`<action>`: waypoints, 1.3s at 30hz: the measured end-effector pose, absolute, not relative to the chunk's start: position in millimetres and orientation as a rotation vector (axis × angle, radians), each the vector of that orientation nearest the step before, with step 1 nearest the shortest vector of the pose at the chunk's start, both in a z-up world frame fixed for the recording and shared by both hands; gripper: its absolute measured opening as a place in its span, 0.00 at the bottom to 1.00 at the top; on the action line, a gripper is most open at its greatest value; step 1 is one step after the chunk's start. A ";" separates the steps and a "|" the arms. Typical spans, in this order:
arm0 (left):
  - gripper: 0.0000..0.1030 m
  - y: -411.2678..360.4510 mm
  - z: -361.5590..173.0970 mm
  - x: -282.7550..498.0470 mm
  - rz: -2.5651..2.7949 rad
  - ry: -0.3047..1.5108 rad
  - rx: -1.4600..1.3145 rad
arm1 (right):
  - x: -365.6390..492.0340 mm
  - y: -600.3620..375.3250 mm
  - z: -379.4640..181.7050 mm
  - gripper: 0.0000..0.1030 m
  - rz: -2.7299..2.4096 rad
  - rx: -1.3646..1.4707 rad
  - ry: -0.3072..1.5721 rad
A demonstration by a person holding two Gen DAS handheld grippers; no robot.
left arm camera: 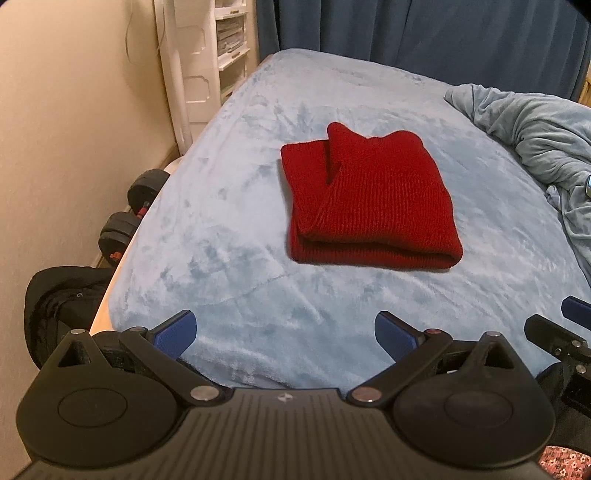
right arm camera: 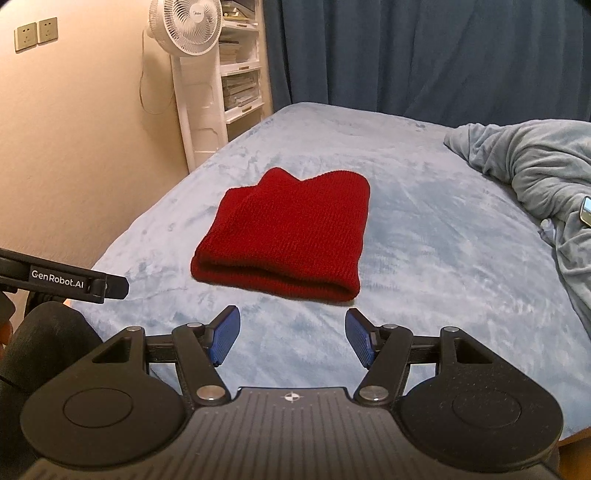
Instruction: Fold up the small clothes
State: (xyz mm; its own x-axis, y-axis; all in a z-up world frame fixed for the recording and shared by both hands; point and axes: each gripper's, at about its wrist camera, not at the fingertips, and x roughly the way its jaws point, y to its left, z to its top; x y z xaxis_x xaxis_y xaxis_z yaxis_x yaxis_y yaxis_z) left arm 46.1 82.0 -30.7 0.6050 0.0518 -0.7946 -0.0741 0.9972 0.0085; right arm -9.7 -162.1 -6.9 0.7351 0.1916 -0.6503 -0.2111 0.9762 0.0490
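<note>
So the red knit garment (left arm camera: 369,199) is lying folded on the bed (left arm camera: 221,229), roughly mid-mattress, with a doubled rounded edge facing the cameras and the uneven ends pointing toward the dark blue curtain (left arm camera: 424,33). It looks pretty much done as a fold: layers are stacked and nothing is being gripped.

The left tool (left arm camera: 285,334) is held with its blue pads spread wide apart, nothing between them, hovering over bare blanket short of the garment. Same story for the right tool (right arm camera: 291,339): pads apart, empty, just in front of the near folded edge but not touching it.

Judging from that, the step in hand seems to be the pause after a fold, with both tools clear of the cloth. What's called for next is probably either one more fold (the near edge would have to be pinched at both corners and carried over toward the far ends) or the piece being set aside. The far corners look a bit uneven, so some tidying could be needed. The crumpled blanket (right arm camera: 535,166) on the right should be avoided.
</note>
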 end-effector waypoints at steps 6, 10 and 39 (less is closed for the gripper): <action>1.00 84.9 -39.2 51.9 0.079 0.946 -0.032 | -3.4 -161.9 -13.0 0.64 0.225 -0.020 0.742; 1.00 89.4 -47.9 58.5 0.066 0.986 -0.094 | 11.9 -176.4 -22.0 0.73 0.304 0.147 0.839; 1.00 127.4 -181.7 224.2 0.235 1.057 -0.953 | 519.8 -246.1 -129.6 0.90 0.246 0.401 1.173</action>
